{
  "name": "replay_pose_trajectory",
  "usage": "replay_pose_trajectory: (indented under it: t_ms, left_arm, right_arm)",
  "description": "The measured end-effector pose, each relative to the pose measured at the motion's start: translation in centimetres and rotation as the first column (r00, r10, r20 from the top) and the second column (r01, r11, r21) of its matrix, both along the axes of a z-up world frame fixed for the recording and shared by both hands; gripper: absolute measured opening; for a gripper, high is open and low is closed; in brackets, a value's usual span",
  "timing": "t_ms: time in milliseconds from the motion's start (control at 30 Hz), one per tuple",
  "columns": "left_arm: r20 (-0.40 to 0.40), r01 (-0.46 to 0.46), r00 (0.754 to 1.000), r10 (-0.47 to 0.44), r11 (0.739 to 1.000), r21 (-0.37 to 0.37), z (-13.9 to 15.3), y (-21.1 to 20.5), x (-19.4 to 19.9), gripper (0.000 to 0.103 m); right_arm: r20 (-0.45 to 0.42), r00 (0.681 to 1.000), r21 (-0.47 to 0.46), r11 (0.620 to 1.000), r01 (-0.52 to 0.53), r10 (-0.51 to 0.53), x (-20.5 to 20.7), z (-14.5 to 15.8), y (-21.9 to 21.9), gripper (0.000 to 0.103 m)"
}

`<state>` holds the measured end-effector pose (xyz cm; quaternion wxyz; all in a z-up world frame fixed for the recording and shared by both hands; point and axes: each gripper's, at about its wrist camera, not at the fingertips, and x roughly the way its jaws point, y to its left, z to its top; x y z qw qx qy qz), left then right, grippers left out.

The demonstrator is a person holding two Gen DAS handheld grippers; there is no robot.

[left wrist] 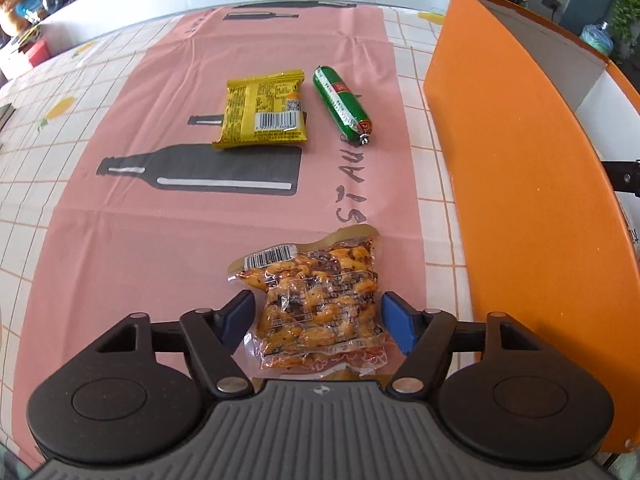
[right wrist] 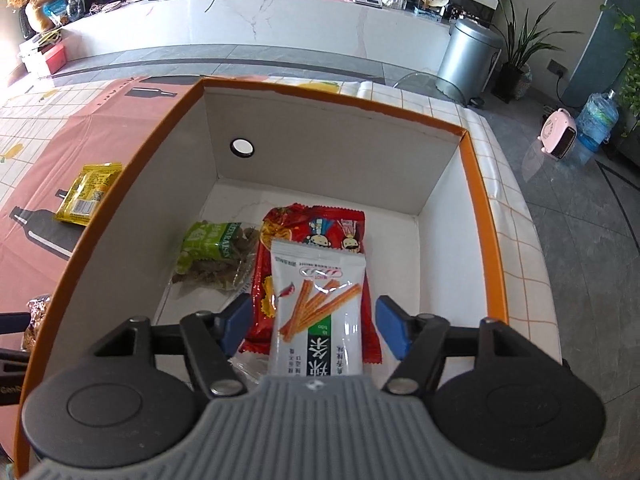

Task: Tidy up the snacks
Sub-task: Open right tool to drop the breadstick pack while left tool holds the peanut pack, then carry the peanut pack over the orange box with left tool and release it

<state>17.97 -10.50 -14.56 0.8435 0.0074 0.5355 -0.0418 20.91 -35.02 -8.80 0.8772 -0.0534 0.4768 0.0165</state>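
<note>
Six snack packs, one box

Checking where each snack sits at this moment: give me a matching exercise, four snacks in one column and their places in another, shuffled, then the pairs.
Snacks:
1. yellow packet
2. green sausage
3. clear orange-snack bag
4. white stick-snack pouch

Places:
A. inside the orange box, on top of a red packet
B. between the open fingers of the left gripper
C. on the pink mat, nearest the box wall
D. on the pink mat, overlapping a printed bottle

Pairs: 1-D, 2-C, 3-B, 4-A
</note>
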Motion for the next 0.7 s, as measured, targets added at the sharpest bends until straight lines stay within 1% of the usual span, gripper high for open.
replay_pose_trajectory:
  t_ms: [67, 167, 233, 300, 467, 700]
  left_arm:
    - [-0.001, 0.006, 1.0, -0.006, 1.0, -0.014, 0.2, 0.3, 0.0, 0.076]
    - [0.006, 0.0, 1.0, 0.0, 0.998, -0.065, 0.5, 1.1, -0.2, 0.073]
    - [0.02, 0.004, 1.0, -0.003, 0.997, -0.081, 0.8, 1.2, 0.0, 0.07]
    - [0.031, 0.008, 1.0, -0.005, 0.995, -0.102, 1.0, 1.3, 0.1, 0.07]
    - [0.031, 0.017, 0.999, -0.013, 0.991, -0.131, 1.6, 1.8, -0.1, 0.069]
    - [0.067, 0.023, 0.998, -0.007, 0.973, -0.231, 4.0, 3.6, -1.0, 0.069]
  right_arm:
    - [0.001, 1.0, 0.001, 1.0, 0.0, 0.0, -0.2, 0.2, 0.2, 0.068]
    - [0.004, 1.0, 0.01, 1.0, 0.011, -0.011, -0.7, 0.5, 0.4, 0.068]
    - [0.008, 1.0, 0.024, 1.0, 0.02, -0.021, -1.1, 0.8, 0.6, 0.068]
    - [0.02, 1.0, 0.039, 0.999, 0.022, -0.023, -1.5, 1.2, 0.7, 0.068]
    - [0.037, 0.999, 0.045, 0.999, 0.024, -0.026, -2.1, 2.0, 1.1, 0.068]
    - [0.039, 0.996, 0.114, 0.991, 0.075, -0.08, -4.0, 2.6, 1.4, 0.067]
